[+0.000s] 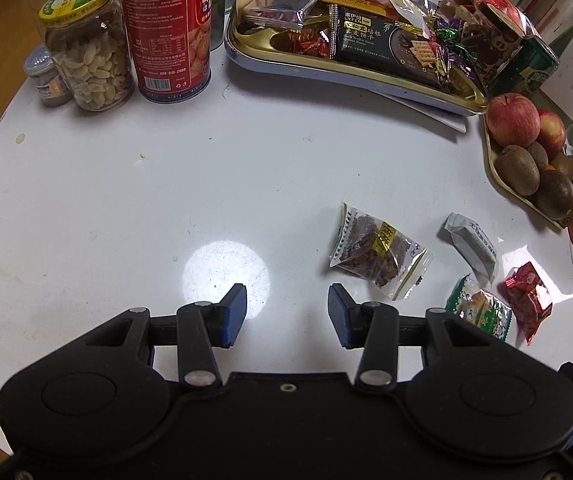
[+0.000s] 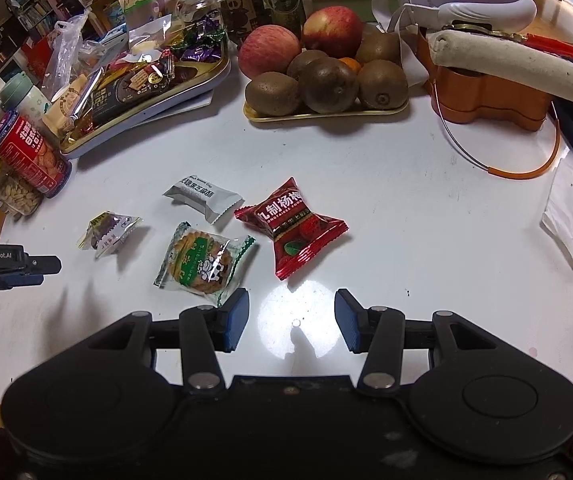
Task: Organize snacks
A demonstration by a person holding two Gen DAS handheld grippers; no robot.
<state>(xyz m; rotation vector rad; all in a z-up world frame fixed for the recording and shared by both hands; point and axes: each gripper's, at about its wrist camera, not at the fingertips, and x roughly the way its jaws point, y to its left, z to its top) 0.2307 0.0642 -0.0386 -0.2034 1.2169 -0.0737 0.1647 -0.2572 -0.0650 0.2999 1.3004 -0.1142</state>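
Left gripper (image 1: 287, 316), seen from the left wrist: jaws apart, nothing between the blue pads, pointed down at bare white table (image 1: 126, 200) beside a bright round light spot (image 1: 225, 274). Just right of the right pad, a clear packet of brown dried snack (image 1: 378, 256); further right, a grey-white packet (image 1: 471, 246), a green biscuit packet (image 1: 482, 312) and a red candy packet (image 1: 530, 298), all loose on the table, apart from one another. At the far edge, a gold tray (image 1: 254, 42) heaped with wrapped snacks, a dark cracker packet (image 1: 386, 46) on top. Left of the tray, a red tin (image 1: 164, 28) and a jar of nuts (image 1: 86, 46) side by side. At right, a flat dish of fruit (image 1: 526, 152) with apples and kiwis. Right gripper (image 2: 291, 318), seen from the right wrist: jaws likewise apart and empty over bare table, left pad just beside the corner of the green biscuit packet (image 2: 202, 258), whether touching it cannot be told. Red candy packet (image 2: 292, 226) just ahead, grey-white packet (image 2: 204, 198) behind it, clear packet (image 2: 106, 232) to the left. Left gripper (image 2: 40, 266) visible at the left edge, near the clear packet. Gold tray (image 2: 158, 110) at far left, fruit dish (image 2: 326, 114) in the middle, an orange holder (image 2: 490, 98) with a rolled cloth on top at right.
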